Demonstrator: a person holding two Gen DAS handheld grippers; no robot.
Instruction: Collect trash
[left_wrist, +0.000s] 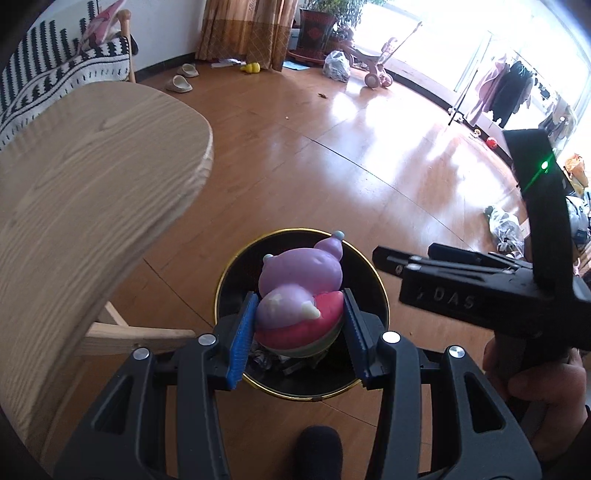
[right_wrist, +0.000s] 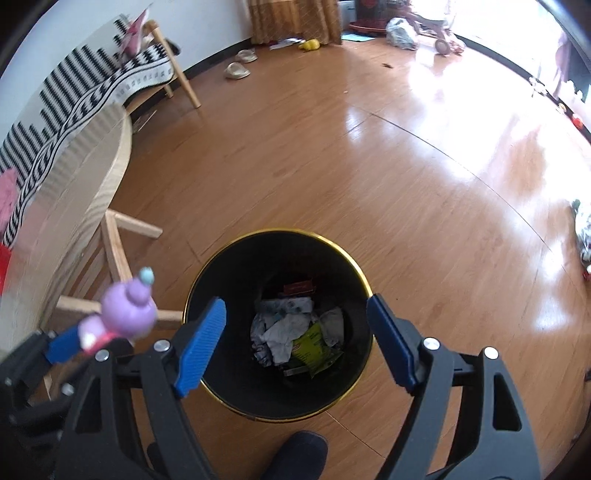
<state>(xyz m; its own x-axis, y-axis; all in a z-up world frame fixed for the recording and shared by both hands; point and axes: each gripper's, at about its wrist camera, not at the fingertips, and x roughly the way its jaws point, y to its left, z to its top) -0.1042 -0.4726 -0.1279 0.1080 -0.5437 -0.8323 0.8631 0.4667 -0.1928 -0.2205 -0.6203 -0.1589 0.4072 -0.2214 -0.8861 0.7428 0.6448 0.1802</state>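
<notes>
- Over the bin: left tool is clamped on the toy, one blue pad on each side of its pink lower half.
- Toy hangs above the bin mouth in the left view; the right view shows it more toward the bin's left rim, so I can't tell how centred it is.
- Right tool is spread wide and empty, hovering straight over the bin opening.
- Bin stands on the floor by the worktop; crumpled paper and a green wrapper lie at the bottom.
- Judgement: drop step, release looks next.
- Risk: if the toy really sits near the rim, letting go could bounce it off the gold edge onto the floor.
- Risk: toy is rounded and looks smooth, pads grip only the lower half; it could twist out early.
- Risk: both tools crowd the same opening; a sideways move could knock them together.
</notes>
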